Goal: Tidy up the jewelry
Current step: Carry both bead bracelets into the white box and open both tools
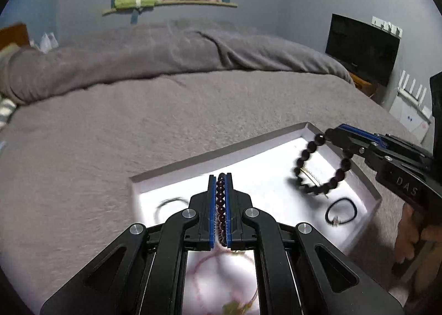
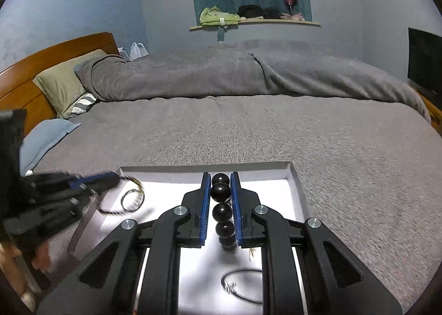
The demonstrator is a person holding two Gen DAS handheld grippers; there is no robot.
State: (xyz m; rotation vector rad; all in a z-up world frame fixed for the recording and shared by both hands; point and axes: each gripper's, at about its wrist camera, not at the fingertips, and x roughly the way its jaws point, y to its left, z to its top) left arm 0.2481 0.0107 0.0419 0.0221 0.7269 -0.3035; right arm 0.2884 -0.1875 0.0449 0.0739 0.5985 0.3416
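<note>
- The white tray (image 1: 356,165) lies on the grey bed cover (image 1: 138,127); every place below is given relative to this tray.
- The left gripper (image 1: 221,176) hangs over the tray's near-left part, clenched on a dark red bead bracelet (image 1: 221,204) whose small beads run in a line between the blue pads.
- The right gripper (image 2: 221,176) hangs over the tray's right side, clamped on a black bead bracelet (image 2: 222,210); in the left wrist view this loop of large beads (image 1: 317,165) dangles from the gripper above the tray floor.
- A black hair tie (image 1: 341,211) with a small metal charm lies on the tray floor near the right wall.
- A thin metal ring (image 2: 132,200) lies on the tray floor near the far-left corner.
- A thin, blurred pink loop (image 1: 221,279) sits under the left gripper at the tray's near edge.
</note>
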